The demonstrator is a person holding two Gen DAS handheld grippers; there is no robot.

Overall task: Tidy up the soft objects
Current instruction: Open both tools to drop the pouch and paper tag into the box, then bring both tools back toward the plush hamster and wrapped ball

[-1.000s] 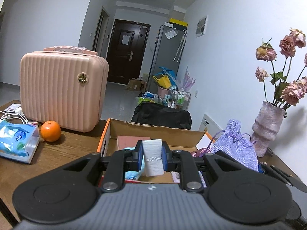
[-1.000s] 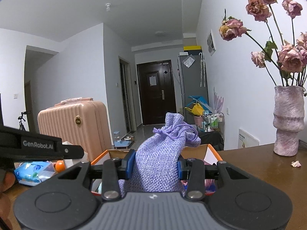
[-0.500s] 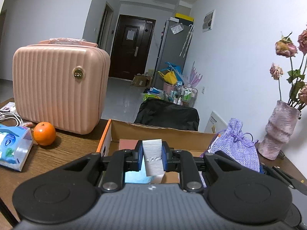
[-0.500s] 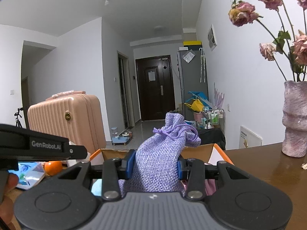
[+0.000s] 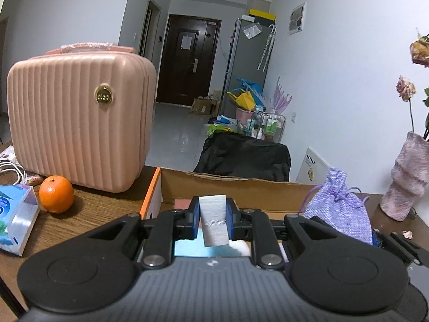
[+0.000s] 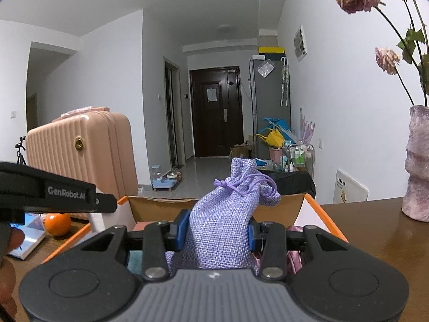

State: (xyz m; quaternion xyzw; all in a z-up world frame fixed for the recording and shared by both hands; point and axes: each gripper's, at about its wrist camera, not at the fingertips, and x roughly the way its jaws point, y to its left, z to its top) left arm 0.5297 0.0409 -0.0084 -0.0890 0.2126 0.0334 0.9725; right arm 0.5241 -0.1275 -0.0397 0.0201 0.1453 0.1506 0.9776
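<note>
The left gripper (image 5: 213, 221) clamps a flat white folded cloth strip (image 5: 214, 221) above the open cardboard box (image 5: 228, 186) on the brown wooden desk (image 5: 88, 214). The right gripper (image 6: 216, 232) squeezes a coarse woven lilac drawstring pouch (image 6: 222, 214) over the same box; "GenRobot.AI" is printed on the left one.

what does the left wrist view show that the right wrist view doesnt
Left wrist only: the white pad clamped in the left gripper and white cables by the suitcase.
Right wrist only: a fingertip at the left edge and pet bowls on the floor.
Both: the purple pouch held by the right gripper, suitcase, orange, box, vase, door.
</note>
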